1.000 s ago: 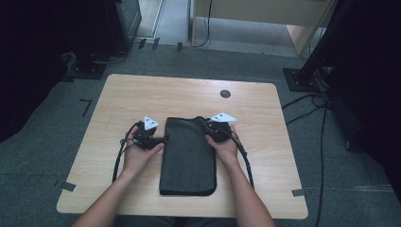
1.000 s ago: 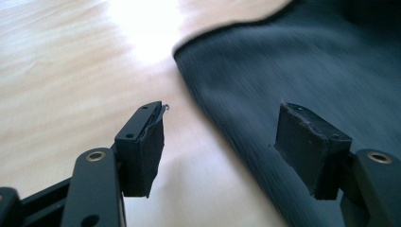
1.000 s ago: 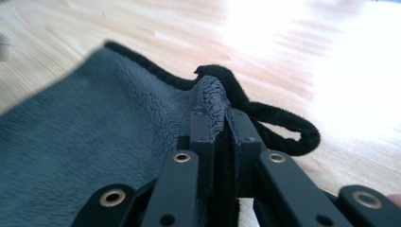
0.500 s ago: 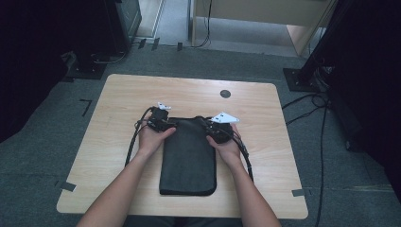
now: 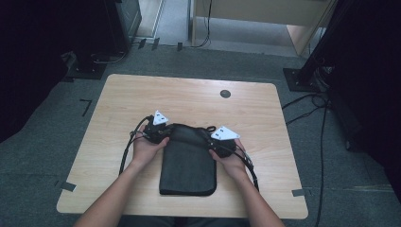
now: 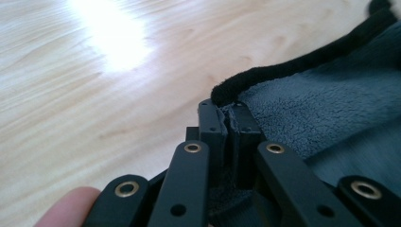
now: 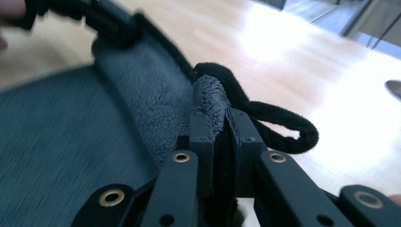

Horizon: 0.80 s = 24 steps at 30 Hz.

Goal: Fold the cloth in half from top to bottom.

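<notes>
The dark grey towel (image 5: 188, 161) on the worktop (image 5: 189, 99) is gripped at its far corners: left claw (image 6: 230, 113) just closed on one, right claw (image 7: 218, 118) clamped on the other.

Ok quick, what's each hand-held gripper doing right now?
Left hand-held gripper: just closed on the grey towel edge.
Right hand-held gripper: closed on the towel's corner.

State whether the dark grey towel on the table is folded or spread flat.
Folded: the dark grey towel lies as a narrow oblong on the table, its fleecy top layer pinched at the far corners.

Black gripper (image 6: 229, 123) jaws (brass rivets), bare forearms.
</notes>
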{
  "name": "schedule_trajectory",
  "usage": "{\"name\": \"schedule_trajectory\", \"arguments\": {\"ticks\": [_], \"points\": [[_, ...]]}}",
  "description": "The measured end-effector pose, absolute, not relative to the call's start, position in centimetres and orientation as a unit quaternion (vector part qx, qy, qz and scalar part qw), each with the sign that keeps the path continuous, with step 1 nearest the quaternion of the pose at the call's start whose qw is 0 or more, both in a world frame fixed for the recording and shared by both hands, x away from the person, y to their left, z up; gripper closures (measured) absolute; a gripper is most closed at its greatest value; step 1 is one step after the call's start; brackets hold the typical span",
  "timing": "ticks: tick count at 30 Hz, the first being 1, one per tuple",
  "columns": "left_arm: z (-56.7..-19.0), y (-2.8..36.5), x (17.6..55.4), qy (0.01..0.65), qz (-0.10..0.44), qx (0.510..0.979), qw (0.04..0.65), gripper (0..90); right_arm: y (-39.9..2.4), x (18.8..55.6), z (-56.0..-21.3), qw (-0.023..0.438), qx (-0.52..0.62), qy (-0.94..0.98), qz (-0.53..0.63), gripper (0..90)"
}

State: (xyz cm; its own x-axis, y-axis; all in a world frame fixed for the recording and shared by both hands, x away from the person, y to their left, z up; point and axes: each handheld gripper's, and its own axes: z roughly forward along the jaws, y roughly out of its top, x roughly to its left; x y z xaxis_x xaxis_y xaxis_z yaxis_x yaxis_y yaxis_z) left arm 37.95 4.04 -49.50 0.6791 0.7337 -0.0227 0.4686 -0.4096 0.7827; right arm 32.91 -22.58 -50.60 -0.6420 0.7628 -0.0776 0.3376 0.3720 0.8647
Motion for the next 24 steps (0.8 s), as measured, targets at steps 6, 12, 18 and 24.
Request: {"name": "schedule_trajectory", "arguments": {"ticks": [6, 12, 18, 24], "points": [[-49.9, 4.3, 36.6, 0.357, 0.162, 0.827, 0.404, 86.6, -22.5, 31.5, -51.3, 0.239, 0.334, 0.803, 0.432, 82.2], [-49.6, 4.3, 36.1, 0.352, 0.163, 0.826, 0.409, 86.4, -22.8, 31.2, -51.5, 0.236, 0.334, 0.801, 0.437, 82.2], [-47.7, 3.5, 38.6, 0.371, 0.175, 0.810, 0.420, 86.5, -23.3, 33.6, -49.9, 0.239, 0.374, 0.776, 0.448, 82.1], [-45.4, 3.2, 41.4, 0.374, 0.192, 0.794, 0.439, 86.1, -24.1, 37.4, -47.4, 0.237, 0.424, 0.734, 0.475, 81.0]]}}
